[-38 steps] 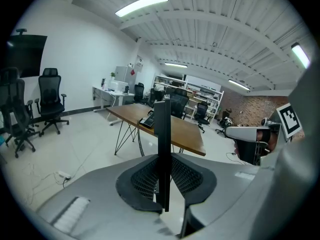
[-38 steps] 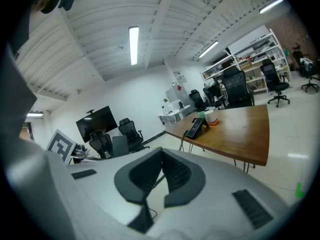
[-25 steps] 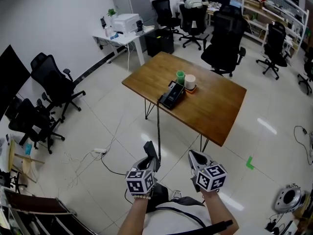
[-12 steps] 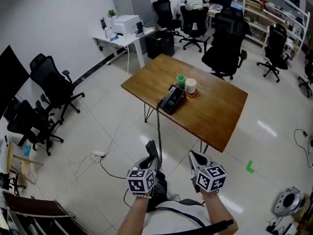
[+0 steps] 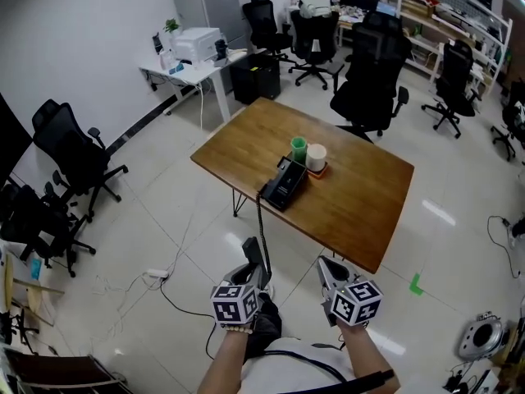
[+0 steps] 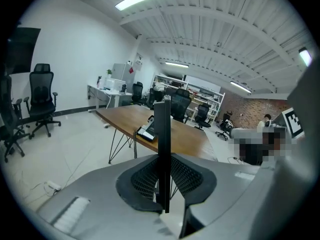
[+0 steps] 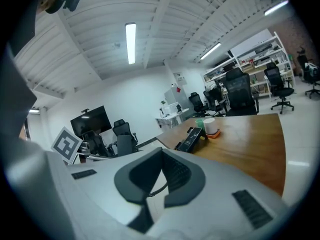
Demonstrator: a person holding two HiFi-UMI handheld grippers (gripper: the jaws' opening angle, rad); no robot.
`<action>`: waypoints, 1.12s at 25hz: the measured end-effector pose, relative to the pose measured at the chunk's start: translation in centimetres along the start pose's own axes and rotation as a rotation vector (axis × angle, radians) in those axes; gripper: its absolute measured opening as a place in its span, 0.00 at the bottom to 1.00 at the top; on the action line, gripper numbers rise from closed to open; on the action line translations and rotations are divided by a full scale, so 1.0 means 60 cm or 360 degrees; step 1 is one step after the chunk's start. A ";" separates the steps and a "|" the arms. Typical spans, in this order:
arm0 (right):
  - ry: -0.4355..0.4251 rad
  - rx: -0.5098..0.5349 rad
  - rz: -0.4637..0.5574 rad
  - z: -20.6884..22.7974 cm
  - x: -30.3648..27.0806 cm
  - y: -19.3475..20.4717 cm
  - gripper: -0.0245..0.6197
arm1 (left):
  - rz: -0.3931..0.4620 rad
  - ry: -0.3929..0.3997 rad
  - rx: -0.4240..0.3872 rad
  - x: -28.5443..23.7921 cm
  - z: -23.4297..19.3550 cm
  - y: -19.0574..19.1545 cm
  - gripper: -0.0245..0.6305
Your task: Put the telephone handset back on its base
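Observation:
My left gripper [image 5: 249,272] is shut on the black telephone handset [image 5: 253,251], which stands upright and edge-on between the pads [image 6: 145,179] in the left gripper view. A coiled cord [image 5: 264,216] runs from it up to the phone base [image 5: 285,183], which lies near the wooden table's [image 5: 361,195] front edge, well ahead of both grippers. The base [image 6: 148,130] also shows past the handset [image 6: 162,134]. My right gripper [image 5: 327,266] is held beside the left one, shut and empty, pointing toward the base [image 7: 190,139].
A green cup [image 5: 299,149] and a white cup [image 5: 317,156] stand just behind the base. Black office chairs [image 5: 373,64] surround the table's far side, more chairs [image 5: 70,150] at the left. A power strip and cable [image 5: 156,274] lie on the floor at the left.
The view has shifted: the table and phone base sit slightly further left and lower in the frame. Both grippers keep their places and the handset stays gripped.

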State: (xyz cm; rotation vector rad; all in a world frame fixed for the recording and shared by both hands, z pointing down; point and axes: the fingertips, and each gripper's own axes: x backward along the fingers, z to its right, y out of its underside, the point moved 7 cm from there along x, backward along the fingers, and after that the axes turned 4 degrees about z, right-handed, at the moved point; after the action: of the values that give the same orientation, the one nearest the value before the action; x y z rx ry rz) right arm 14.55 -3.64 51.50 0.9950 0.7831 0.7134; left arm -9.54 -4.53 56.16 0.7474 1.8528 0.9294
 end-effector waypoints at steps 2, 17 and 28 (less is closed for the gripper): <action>0.0022 -0.0002 -0.0010 0.007 -0.027 -0.008 0.04 | -0.0023 0.0023 -0.0006 -0.024 -0.017 -0.018 0.14; 0.0149 -0.0048 -0.0044 0.053 -0.221 -0.093 0.04 | -0.0220 0.0204 -0.0008 -0.188 -0.125 -0.129 0.14; 0.0266 -0.0082 -0.0030 0.082 -0.331 -0.128 0.04 | -0.0421 0.0464 -0.0034 -0.309 -0.182 -0.177 0.14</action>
State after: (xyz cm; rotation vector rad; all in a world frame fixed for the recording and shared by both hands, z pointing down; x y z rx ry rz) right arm 9.37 -24.86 50.84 0.8885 0.9134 0.8039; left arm -13.07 -28.13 58.98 0.3537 2.1296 0.9195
